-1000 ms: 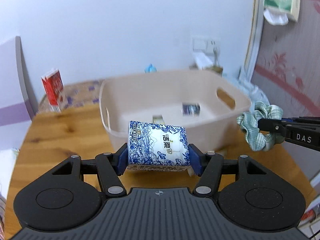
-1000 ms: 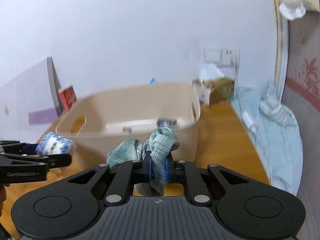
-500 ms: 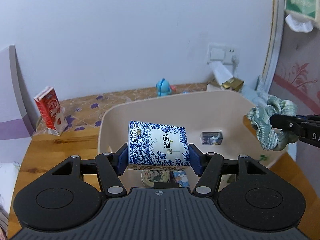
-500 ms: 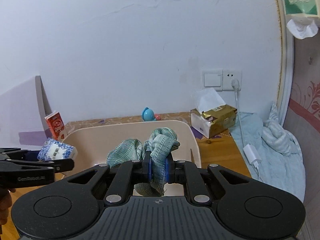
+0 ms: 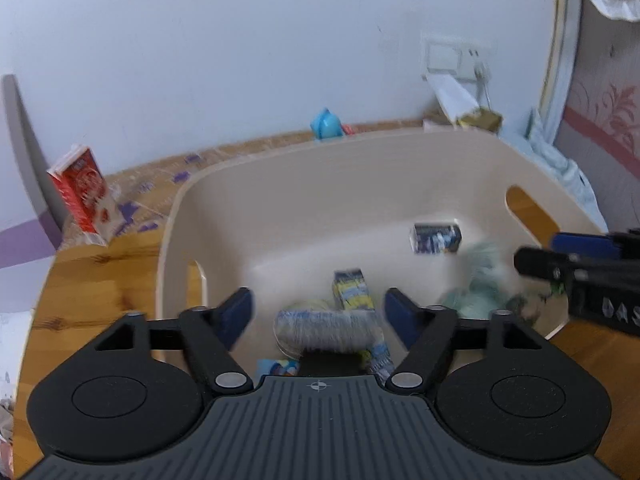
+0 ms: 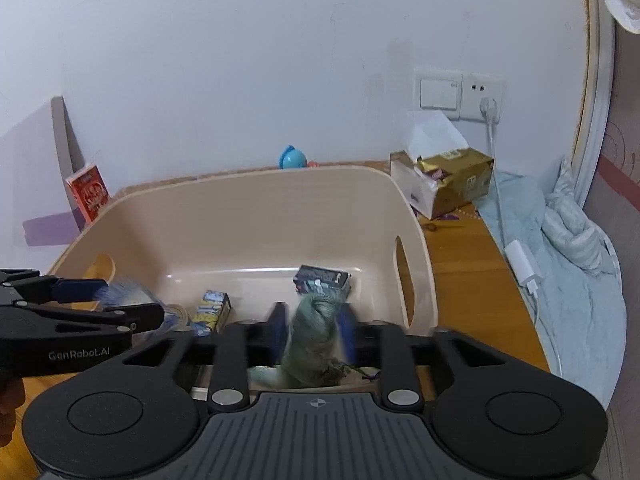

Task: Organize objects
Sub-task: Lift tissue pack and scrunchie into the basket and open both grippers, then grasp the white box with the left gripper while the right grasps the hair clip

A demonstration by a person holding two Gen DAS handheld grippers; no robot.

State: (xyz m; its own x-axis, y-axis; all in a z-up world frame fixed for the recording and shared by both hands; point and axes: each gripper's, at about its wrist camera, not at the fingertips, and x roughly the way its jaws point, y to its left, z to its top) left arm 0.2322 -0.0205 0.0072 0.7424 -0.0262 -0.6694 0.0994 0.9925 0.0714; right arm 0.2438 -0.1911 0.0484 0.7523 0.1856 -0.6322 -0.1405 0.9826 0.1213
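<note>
A beige plastic bin [image 5: 280, 184] stands on the wooden table; it also shows in the right wrist view [image 6: 248, 216]. My left gripper [image 5: 318, 314] is open above the bin. The blue-and-white tissue pack [image 5: 328, 330] is blurred, dropping free between its fingers; it also shows in the right wrist view [image 6: 128, 294]. My right gripper [image 6: 312, 328] is open over the bin. The green scrunchie [image 6: 316, 336] hangs blurred between its pads, falling; it also shows in the left wrist view [image 5: 480, 280]. A dark small box [image 5: 436, 238] and a yellow-blue box [image 5: 352, 292] lie in the bin.
A red carton [image 5: 82, 196] stands at the back left. A blue toy [image 6: 294, 158] sits behind the bin. A gold tissue box [image 6: 444, 182] and a charger [image 6: 524, 266] on blue cloth lie to the right.
Both grippers moved forward over the bin and opened. The tissue pack and the scrunchie left the jaws and are dropping into the bin.
</note>
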